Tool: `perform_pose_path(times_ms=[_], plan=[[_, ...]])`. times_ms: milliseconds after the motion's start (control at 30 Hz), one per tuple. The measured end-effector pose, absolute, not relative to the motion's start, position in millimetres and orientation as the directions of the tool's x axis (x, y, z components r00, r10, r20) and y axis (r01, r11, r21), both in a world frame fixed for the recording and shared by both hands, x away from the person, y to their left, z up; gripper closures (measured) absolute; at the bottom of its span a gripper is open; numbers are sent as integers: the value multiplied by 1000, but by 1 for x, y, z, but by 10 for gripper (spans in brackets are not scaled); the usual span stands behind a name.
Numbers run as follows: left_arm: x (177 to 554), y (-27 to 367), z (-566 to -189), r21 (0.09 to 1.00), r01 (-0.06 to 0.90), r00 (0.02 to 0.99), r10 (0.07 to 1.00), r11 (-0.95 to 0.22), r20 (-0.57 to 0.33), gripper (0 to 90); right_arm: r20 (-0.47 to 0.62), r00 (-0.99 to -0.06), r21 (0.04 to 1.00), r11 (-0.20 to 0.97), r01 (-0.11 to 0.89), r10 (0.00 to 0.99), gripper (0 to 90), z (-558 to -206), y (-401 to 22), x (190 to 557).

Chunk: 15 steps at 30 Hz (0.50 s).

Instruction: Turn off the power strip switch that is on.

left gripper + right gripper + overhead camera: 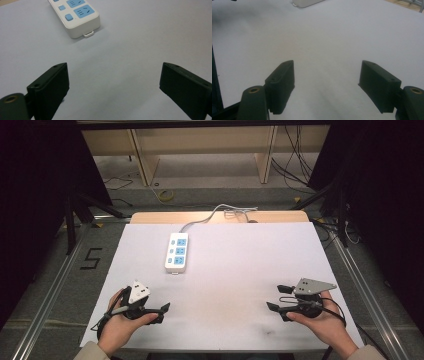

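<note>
Now both grippers, left gripper (162, 312) and right gripper (274, 299), sit released, low in the frame. Approach the power strip (177, 252) at upper centre squarely, jaws straddling its narrow sides.

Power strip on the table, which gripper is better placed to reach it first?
Left. The power strip lies up-table on the left gripper side, closer to it than to the right gripper. Both grippers' jaws stand open and empty.
</note>
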State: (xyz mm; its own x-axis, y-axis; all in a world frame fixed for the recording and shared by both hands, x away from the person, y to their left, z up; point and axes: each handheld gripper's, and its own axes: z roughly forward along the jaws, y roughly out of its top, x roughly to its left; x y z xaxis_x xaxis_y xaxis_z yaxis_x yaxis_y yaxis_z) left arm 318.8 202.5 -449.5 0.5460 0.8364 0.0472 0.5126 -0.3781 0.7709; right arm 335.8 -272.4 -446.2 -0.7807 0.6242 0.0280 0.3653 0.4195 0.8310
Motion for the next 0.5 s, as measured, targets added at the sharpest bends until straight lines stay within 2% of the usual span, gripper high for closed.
perform_pose_path(times_ms=[200, 233, 267, 300, 367, 467, 500], plan=[[316, 202, -445, 773, 506, 548, 834, -382, 54, 119, 25, -783, 829, 425, 363, 621, 288, -445, -272, 335], [316, 202, -444, 776, 507, 542, 839, -374, 51, 160, 23, -785, 830, 426, 360, 619, 288, -445, -271, 335], [316, 202, -443, 778, 512, 530, 846, -366, 49, 211, 26, -784, 829, 425, 364, 621, 288, -445, -271, 334], [317, 204, -439, 784, 518, 494, 868, -341, 51, 298, 27, -783, 828, 425, 366, 622, 288, -445, -271, 334], [319, 207, -434, 791, 518, 454, 888, -326, 68, 535, 25, -785, 828, 427, 364, 619, 287, -446, -272, 335], [323, 209, -430, 782, 526, 446, 891, -335, 82, 748, 24, -782, 830, 424, 363, 623, 288, -446, -272, 335], [326, 210, -429, 780, 543, 429, 901, -312, 61, 806, 25, -781, 830, 423, 364, 624, 288, -446, -272, 335]])
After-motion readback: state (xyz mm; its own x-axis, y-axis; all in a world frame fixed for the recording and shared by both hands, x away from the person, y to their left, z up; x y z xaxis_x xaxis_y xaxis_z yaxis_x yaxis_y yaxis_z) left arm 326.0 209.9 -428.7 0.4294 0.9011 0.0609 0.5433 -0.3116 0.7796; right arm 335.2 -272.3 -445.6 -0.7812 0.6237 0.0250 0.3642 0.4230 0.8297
